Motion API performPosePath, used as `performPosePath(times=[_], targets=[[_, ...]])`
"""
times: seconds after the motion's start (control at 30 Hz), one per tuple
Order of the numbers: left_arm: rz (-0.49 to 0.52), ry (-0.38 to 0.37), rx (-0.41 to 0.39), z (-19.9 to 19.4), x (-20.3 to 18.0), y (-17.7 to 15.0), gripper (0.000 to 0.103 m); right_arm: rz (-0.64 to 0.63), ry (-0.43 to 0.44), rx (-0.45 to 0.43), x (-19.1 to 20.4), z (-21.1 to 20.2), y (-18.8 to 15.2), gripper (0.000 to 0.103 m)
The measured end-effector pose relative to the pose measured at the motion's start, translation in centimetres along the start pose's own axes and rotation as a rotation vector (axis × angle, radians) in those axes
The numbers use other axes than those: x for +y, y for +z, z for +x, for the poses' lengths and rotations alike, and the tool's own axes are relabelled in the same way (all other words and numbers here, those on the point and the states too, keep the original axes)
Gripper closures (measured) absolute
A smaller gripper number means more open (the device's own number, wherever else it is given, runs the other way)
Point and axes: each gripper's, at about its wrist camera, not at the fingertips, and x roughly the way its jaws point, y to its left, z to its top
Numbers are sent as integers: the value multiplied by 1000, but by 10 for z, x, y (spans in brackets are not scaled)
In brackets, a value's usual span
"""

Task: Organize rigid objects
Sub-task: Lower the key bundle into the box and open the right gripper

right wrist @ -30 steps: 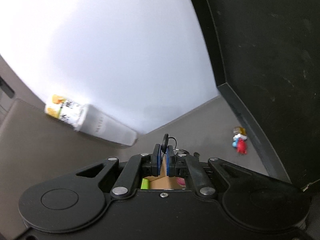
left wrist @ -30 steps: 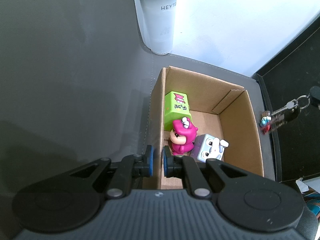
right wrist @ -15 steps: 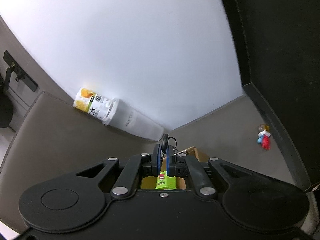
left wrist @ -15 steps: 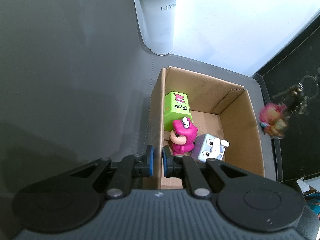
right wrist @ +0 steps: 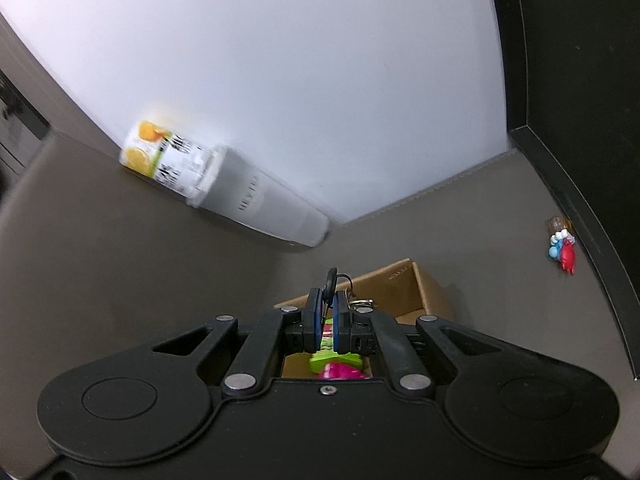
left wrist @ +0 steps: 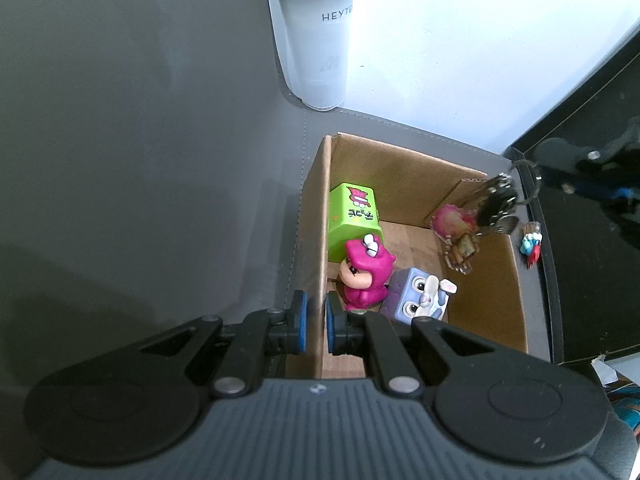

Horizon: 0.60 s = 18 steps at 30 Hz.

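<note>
A bunch of keys [left wrist: 498, 200] with a pink charm [left wrist: 450, 220] dangling under it hangs over the far right corner of the open cardboard box [left wrist: 404, 168], the charm dipping below the rim. The right gripper [right wrist: 328, 316] has its two fingers clamped together on the black key head, the ring and the rest of the bunch hanging beyond the tips. Down in the box a green block [left wrist: 354, 218] stands against the left wall, a magenta figure [left wrist: 366, 274] right in front of it, and a pale purple cube with a bunny face [left wrist: 418, 294] touching that figure's side. The left gripper [left wrist: 315, 322] pinches the near end of the box's left wall, one blue pad on each face of the cardboard. Outside the box, a small blue and red figure [left wrist: 531, 245] lies on the grey mat [left wrist: 160, 180] by the black edge. A frosted cup [left wrist: 316, 40] stands behind the box at the white wall
</note>
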Motion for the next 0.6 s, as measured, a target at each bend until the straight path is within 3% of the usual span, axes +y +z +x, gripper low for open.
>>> performPosePath(times=[0.6], targets=[[5, 14, -6, 0, -4, -3, 95, -22, -33, -20, -8, -6, 3, 96]])
